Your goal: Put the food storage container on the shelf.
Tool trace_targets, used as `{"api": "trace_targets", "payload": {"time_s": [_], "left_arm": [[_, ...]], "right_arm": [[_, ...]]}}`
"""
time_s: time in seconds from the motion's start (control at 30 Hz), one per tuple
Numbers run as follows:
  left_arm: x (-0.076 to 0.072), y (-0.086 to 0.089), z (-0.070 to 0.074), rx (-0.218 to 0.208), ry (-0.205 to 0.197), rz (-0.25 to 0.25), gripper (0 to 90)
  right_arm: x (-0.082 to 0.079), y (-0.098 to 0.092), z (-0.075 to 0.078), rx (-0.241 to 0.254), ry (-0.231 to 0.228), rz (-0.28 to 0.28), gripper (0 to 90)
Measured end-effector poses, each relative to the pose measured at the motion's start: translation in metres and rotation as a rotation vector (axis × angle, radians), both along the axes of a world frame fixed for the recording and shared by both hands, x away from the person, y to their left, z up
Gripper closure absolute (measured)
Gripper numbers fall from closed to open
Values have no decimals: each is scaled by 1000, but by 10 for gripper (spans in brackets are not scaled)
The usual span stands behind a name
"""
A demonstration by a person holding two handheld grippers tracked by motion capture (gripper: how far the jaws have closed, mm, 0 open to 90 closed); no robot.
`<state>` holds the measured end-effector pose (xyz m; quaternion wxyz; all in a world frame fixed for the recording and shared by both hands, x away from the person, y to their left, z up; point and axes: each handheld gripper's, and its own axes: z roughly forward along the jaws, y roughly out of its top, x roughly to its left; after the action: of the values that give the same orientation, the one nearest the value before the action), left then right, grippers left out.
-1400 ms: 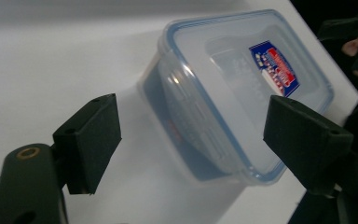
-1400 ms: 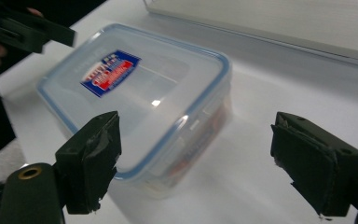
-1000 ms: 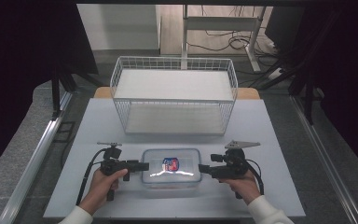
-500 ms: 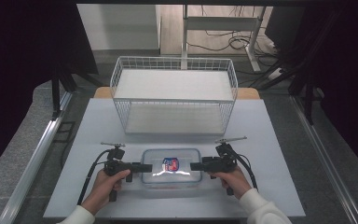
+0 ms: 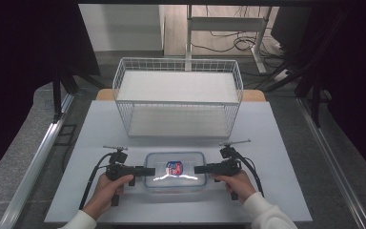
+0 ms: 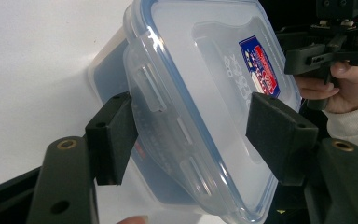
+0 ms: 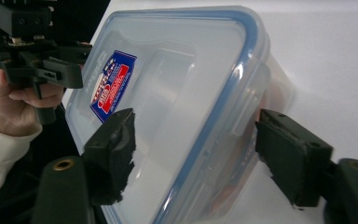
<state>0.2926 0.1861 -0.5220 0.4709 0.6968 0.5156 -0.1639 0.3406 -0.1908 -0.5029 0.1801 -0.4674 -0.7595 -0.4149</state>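
Observation:
A clear plastic food container (image 5: 175,169) with a blue-sealed lid and a red and blue sticker lies on the white table near its front edge. My left gripper (image 5: 150,170) reaches in at its left end. In the left gripper view (image 6: 196,140) one pad lies against the side latch and the other stands over the lid (image 6: 200,93). My right gripper (image 5: 198,169) is at the right end, its jaws (image 7: 196,149) straddling the rim of the container (image 7: 177,93) with small gaps. Both pairs of jaws have just been closing, and I see no squeeze.
A white wire basket (image 5: 178,60) stands at the back of the table (image 5: 276,143), a hand's length beyond the container. Dark curtains flank both sides. Bare table lies left and right of the hands.
My right gripper has slid in and down to the container's right end. Both pairs of jaws have narrowed around the container's ends. The left hand has stayed put.

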Motion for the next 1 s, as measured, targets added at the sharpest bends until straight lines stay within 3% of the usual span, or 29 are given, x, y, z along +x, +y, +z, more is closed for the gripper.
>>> {"api": "trace_targets", "payload": {"time_s": [0.07, 0.33, 0.7, 1.0], "left_arm": [[0, 0, 0, -3, 0, 2, 347], [-6, 2, 5, 1, -21, 9, 392], [-22, 4, 13, -4, -62, 24, 459], [-23, 6, 18, -3, -77, 23, 482]], "right_arm": [[0, -3, 2, 8, 7, -6, 393], [-2, -10, 5, 37, 23, -14, 471], [-20, -11, 14, 41, -28, -35, 512], [-23, -12, 15, 59, -28, -39, 529]]}}
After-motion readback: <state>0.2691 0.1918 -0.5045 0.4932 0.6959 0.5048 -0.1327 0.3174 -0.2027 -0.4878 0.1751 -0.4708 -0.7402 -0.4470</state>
